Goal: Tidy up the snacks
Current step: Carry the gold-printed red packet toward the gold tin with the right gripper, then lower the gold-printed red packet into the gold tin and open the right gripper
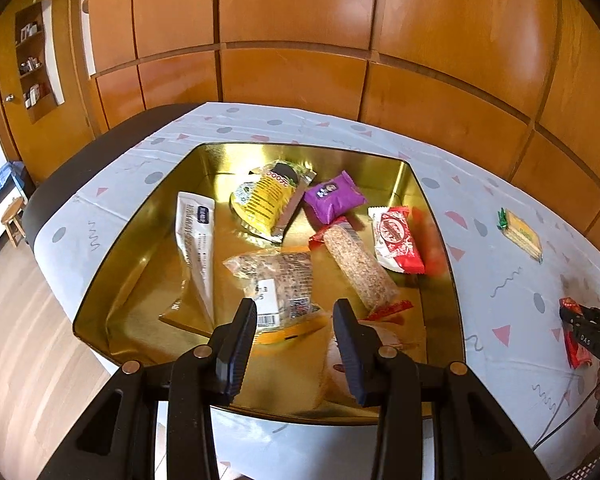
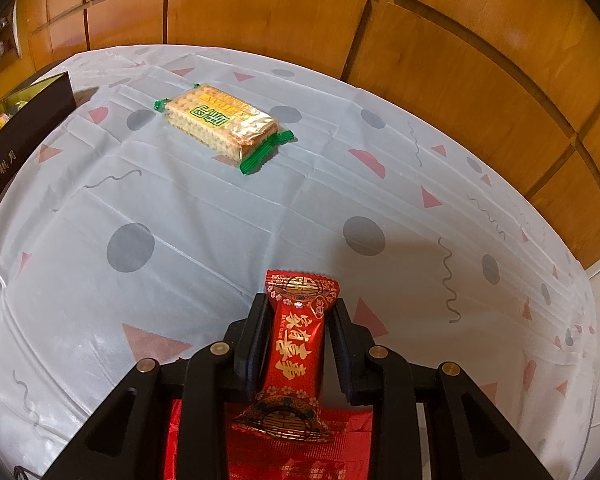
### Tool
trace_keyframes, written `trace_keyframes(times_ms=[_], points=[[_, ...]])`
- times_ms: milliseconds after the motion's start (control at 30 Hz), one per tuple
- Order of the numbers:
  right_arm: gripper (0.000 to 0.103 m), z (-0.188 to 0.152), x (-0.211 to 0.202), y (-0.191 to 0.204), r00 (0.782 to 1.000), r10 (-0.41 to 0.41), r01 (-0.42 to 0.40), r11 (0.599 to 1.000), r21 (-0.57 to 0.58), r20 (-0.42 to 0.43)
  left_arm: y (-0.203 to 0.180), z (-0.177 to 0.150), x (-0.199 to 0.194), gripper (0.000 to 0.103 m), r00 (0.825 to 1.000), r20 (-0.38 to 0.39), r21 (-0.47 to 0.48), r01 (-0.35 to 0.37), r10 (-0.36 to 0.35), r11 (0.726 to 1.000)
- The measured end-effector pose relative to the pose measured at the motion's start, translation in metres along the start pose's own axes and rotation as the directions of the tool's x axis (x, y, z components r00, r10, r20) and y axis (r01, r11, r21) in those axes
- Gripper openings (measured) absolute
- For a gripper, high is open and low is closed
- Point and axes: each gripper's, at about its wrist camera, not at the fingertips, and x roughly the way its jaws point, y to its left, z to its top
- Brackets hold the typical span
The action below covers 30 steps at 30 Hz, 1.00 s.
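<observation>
Right gripper [image 2: 300, 308] clamps red candy [image 2: 296, 344] — next, carry to gold tin [image 1: 112, 280] w/ other snacks; left gripper [image 1: 296, 312] part-open, empty (crackers [image 2: 220, 128] wait).

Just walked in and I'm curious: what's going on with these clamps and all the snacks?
A person is sorting snacks into a gold tin on the table, with a handheld gripper in each hand. The right gripper is shut on a red candy, held over another red packet. The left gripper hangs over the tin, open and empty. The tin already holds several snacks. A cracker pack lies on the tablecloth, outside the tin.
</observation>
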Motion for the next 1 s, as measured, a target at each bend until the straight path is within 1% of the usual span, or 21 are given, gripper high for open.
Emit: trace_keyframes(times_ms=[100,200,333,400,633,767,800,867,967,1000], points=[[0.030,0.002,0.000,0.002,1.000,-0.016,0.016,1.000,-0.002,-0.016,0.005,-0.001,-0.001,0.040,1.000,0.006,-0.007,-0.003,0.003,1.000],[0.027,0.005,0.000,0.005,0.999,-0.035,0.035,0.999,0.002,-0.035,0.010,-0.002,-0.002,0.040,1.000,0.009,-0.013,-0.003,0.003,1.000],[0.026,0.005,-0.001,0.012,0.996,-0.089,0.089,0.996,0.002,-0.028,0.019,-0.003,-0.001,0.040,1.000,0.011,-0.025,-0.010,0.010,1.000],[0.026,0.005,-0.002,0.012,0.994,-0.103,0.103,0.994,0.020,-0.027,0.023,-0.004,-0.001,0.040,1.000,0.010,-0.034,-0.011,0.011,0.999],[0.025,0.008,-0.001,0.010,0.995,-0.083,0.088,0.991,0.102,-0.051,0.032,-0.005,-0.002,0.040,1.000,0.017,-0.054,-0.015,0.016,0.998],[0.025,0.011,0.000,0.010,0.995,-0.081,0.088,0.990,0.115,-0.062,0.032,-0.004,-0.006,0.040,1.000,0.027,-0.056,-0.010,0.012,0.998],[0.025,0.011,-0.002,0.011,0.996,-0.070,0.077,0.989,0.125,-0.062,0.033,-0.003,-0.007,0.040,0.999,0.030,-0.057,-0.011,0.013,0.998],[0.025,0.016,-0.008,0.014,0.999,-0.011,0.018,0.987,0.160,-0.046,0.034,-0.003,-0.007,0.040,0.999,0.034,-0.059,-0.012,0.014,0.998],[0.024,0.027,-0.021,0.029,0.999,0.053,-0.052,0.984,0.168,-0.001,0.036,-0.002,-0.009,0.040,0.999,0.041,-0.064,-0.013,0.016,0.998],[0.024,0.033,-0.027,0.037,0.996,0.092,-0.094,0.982,0.165,0.020,0.036,-0.001,-0.009,0.040,0.999,0.042,-0.066,-0.014,0.017,0.998]])
